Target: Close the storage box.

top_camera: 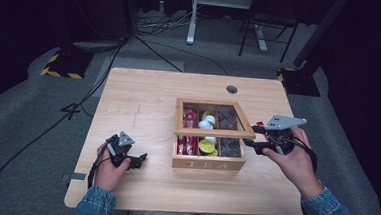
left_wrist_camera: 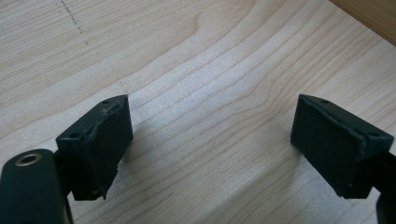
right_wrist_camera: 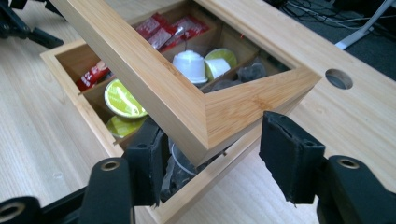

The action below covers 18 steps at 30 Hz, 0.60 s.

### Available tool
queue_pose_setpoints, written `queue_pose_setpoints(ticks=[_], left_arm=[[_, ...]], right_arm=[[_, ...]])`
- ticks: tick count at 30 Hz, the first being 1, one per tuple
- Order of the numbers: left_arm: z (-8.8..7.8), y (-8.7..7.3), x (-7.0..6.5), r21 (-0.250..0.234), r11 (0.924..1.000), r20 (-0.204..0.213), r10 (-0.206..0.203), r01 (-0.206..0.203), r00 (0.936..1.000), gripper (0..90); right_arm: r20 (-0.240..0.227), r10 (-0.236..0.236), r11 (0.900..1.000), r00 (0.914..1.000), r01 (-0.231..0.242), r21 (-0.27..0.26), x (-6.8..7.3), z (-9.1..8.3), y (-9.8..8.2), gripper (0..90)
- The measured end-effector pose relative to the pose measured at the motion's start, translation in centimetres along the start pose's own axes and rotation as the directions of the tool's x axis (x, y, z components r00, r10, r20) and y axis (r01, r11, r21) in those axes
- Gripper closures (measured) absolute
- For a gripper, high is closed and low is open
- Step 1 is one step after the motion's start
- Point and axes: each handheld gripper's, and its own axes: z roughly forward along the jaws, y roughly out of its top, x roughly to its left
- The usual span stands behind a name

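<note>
my right gripper (right_wrist_camera: 219, 161) has its jaws spread either side of the front corner of the lid (right_wrist_camera: 187, 100): one pad sits under the lid over the front compartments, the other outside the box wall, and i can't tell for sure whether either pad presses the wood, so i'd call it unclenched around the corner rather than a real grasp. the lid hangs tilted, part-way down over the tea box (top_camera: 208, 163), which sits right of the middle of the table (top_camera: 144, 94), its compartments holding red sachets (right_wrist_camera: 161, 29), white and green capsules (right_wrist_camera: 122, 98) and dark pods. the step looks like easing the lid shut, and to do that well i'd keep the lower pad clear of the capsules, let the corner ride down slowly and slip that pad out before the lid meets the rim. my left gripper (left_wrist_camera: 210, 140) rests apart on bare wood, jaws wide and holding nothing; it could steady the box's left side if it slides.
</note>
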Motion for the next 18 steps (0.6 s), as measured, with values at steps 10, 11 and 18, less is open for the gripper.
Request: queue_pose_setpoints(ticks=[10, 11, 18], left_arm=[[0.1, 0.1, 0.0, 0.004, 1.0, 0.004, -0.002, 0.002, 1.0, 12.1], [0.2, 0.2, 0.0, 0.004, 1.0, 0.004, 0.0, 0.0, 1.0, 11.8], [0.3, 0.3, 0.1, 0.01, 0.9999, 0.009, 0.005, -0.005, 0.9999, 10.6]], right_arm=[[-0.021, 0.013, 0.999, 0.9997, -0.012, 0.042, 0.6, 0.6, -1.4, 42.3], [-0.023, 0.016, 0.999, 0.9996, -0.015, 0.049, 0.6, 0.7, -1.5, 42.3], [-0.044, 0.035, 0.996, 0.9984, -0.031, 0.087, 1.1, 1.5, -2.8, 42.5]])
